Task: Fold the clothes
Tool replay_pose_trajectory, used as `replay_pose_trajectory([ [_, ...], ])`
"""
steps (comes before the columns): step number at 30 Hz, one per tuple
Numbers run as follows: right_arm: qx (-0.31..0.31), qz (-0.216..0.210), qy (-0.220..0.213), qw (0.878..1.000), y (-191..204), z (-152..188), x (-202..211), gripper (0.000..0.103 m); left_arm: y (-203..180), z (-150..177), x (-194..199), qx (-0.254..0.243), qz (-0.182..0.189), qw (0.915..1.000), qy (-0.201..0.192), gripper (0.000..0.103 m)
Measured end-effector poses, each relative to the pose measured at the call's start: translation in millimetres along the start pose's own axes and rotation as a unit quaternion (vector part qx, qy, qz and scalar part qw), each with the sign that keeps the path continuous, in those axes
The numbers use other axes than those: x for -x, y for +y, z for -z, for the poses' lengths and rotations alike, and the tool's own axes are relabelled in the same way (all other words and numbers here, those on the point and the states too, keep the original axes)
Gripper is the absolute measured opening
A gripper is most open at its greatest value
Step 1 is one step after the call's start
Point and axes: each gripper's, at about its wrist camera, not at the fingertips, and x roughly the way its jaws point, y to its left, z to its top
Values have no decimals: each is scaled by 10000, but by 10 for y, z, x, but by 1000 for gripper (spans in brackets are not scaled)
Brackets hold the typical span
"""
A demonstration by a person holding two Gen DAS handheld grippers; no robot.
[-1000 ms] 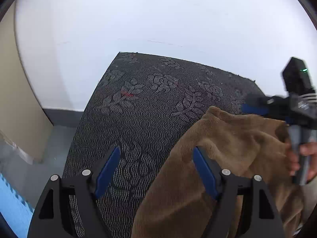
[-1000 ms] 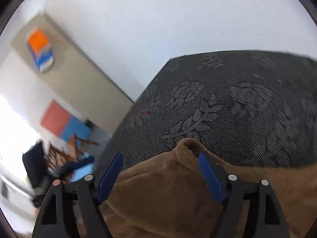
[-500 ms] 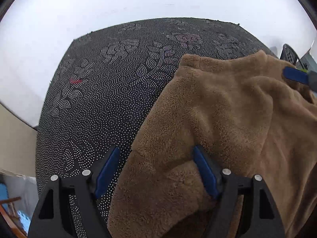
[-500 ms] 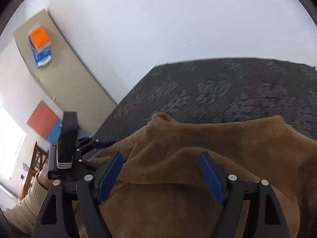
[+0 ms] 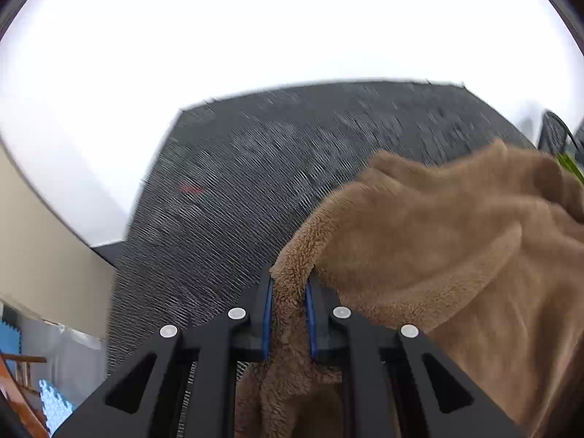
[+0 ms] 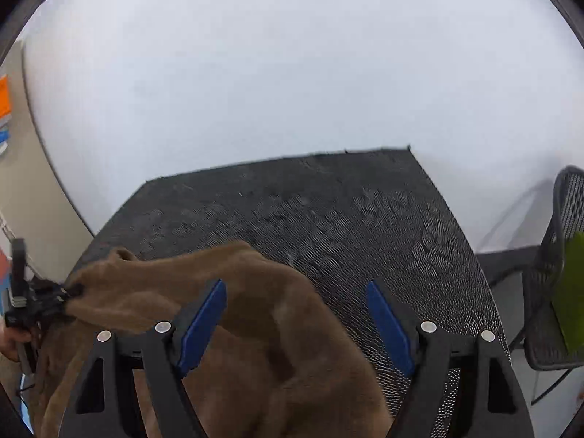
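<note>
The left claw [image 5: 288,314] is closing, its blue pads pinching a narrow fold at the edge of the brown fleece garment [image 5: 438,241]; the right claw [image 6: 295,325] stands wide apart with nothing pressed between its pads, the fleece only lying under its left finger. The garment sits bunched on the near part of the dark patterned surface [image 6: 346,219], partly lifted where the left claw has it. The bite looks thin and close to the hem, so a hard pull could likely slide the plush fabric out, and with only one corner held the rest may drag and crumple rather than lay flat. Beyond the fleece the surface lies bare up to its far edge by the white wall, good room for spreading. A black mesh chair [image 6: 562,255] stands just off the right edge.
</note>
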Motion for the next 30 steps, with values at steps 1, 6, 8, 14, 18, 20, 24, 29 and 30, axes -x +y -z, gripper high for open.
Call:
replay_pose_trajectory([
  [1, 91, -39, 98, 9999, -5, -8, -83, 81, 54, -35, -11, 38, -30, 10000, -67, 17],
  [6, 137, -413, 1201, 9918, -21, -42, -746, 81, 89, -145, 141, 231, -135, 9992, -306, 17],
  [8, 215, -556, 1504, 9868, 2, -12, -909, 79, 45, -71, 268, 276, -174, 9986, -426, 17],
  [14, 382, -159, 812, 9958, 78, -37, -625, 20, 49, -100, 612, 413, -385, 9938, -957, 17],
  [18, 530, 578, -643, 9948, 200, -183, 171, 19, -114, -160, 1176, 442, -458, 9847, -1623, 17],
  [20, 671, 935, -1516, 9817, 347, -257, 686, 19, -191, -178, 1600, 433, -541, 9748, -2121, 17],
  [24, 754, 1559, -3320, 9273, 655, -268, 1816, 19, -706, -202, 2456, 519, -886, 9402, -3249, 6],
  [29, 593, 1458, -4453, 8814, 767, -285, 2951, 20, -1199, -331, 3271, 662, -418, 9041, -4202, 5],
  [30, 678, 1233, -4360, 8889, 779, -327, 3055, 20, -1235, -305, 3392, 648, -323, 9024, -4247, 5],
])
